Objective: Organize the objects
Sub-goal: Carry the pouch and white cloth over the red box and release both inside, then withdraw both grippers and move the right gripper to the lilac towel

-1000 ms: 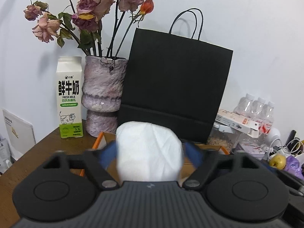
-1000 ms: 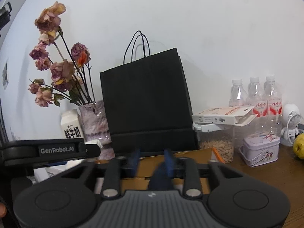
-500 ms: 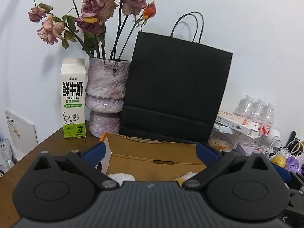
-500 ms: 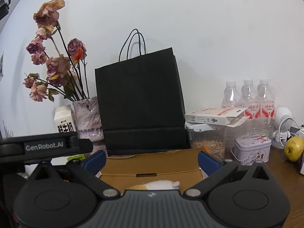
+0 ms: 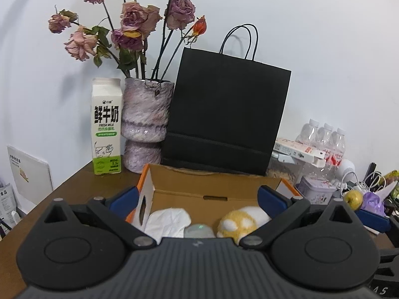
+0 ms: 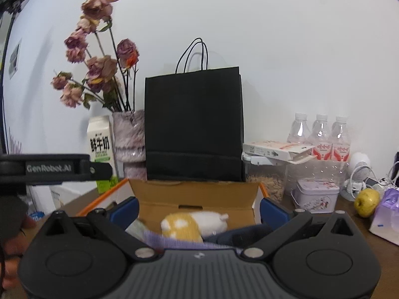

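An open cardboard box (image 5: 212, 186) with orange edges sits on the wooden table in front of both grippers; it also shows in the right wrist view (image 6: 194, 194). Inside lie a white crumpled cloth (image 5: 169, 221), a small grey round object (image 5: 199, 230) and a yellow-and-white plush toy (image 5: 242, 220), the plush also in the right wrist view (image 6: 192, 224). A purple and a dark blue fabric (image 6: 239, 234) lie near the box front. My left gripper (image 5: 197, 196) is open and empty above the box. My right gripper (image 6: 199, 209) is open and empty.
Behind the box stand a black paper bag (image 5: 224, 114), a vase of dried roses (image 5: 146, 122) and a milk carton (image 5: 106, 127). To the right are water bottles (image 6: 320, 137), a seed jar (image 6: 266, 177), a tin (image 6: 315, 195), a yellow fruit (image 6: 366, 201) and cables.
My left gripper opened and let go of the white cloth, which now lies in the box. My right gripper opened too. Both have pulled back and up, showing more of the box's inside.
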A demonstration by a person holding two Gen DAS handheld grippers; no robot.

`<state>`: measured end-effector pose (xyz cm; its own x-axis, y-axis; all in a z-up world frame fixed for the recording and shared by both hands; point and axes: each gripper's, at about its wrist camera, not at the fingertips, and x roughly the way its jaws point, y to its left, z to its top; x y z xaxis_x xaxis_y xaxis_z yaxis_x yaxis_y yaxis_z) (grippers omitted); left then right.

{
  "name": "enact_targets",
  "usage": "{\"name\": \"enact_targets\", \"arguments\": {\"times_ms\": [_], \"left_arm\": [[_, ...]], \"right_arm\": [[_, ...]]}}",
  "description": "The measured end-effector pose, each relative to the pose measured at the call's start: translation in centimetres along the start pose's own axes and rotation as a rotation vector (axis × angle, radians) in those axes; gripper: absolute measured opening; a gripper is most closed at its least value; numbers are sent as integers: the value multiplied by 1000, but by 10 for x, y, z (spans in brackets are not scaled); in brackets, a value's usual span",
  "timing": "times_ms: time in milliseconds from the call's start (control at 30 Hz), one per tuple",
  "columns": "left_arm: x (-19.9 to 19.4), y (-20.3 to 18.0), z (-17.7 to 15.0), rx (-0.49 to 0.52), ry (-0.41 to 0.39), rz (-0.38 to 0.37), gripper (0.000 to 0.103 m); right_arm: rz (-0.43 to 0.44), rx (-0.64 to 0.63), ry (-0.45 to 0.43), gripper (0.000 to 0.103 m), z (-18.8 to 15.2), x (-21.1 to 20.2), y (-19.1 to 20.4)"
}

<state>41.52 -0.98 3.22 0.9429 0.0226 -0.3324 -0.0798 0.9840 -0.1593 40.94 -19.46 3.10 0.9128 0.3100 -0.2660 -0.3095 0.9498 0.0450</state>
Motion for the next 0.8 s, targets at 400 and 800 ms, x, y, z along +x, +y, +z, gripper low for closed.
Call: {"name": "enact_targets", "arguments": {"times_ms": [400,800], "left_arm": [[-45,16,-37,37,0,-16,103],[-76,30,-83,77,97,-20,103]], "right_arm": [[19,-56,-7,103,-35,-49,13],[38,-104,67,103,-77,-93,33]]}}
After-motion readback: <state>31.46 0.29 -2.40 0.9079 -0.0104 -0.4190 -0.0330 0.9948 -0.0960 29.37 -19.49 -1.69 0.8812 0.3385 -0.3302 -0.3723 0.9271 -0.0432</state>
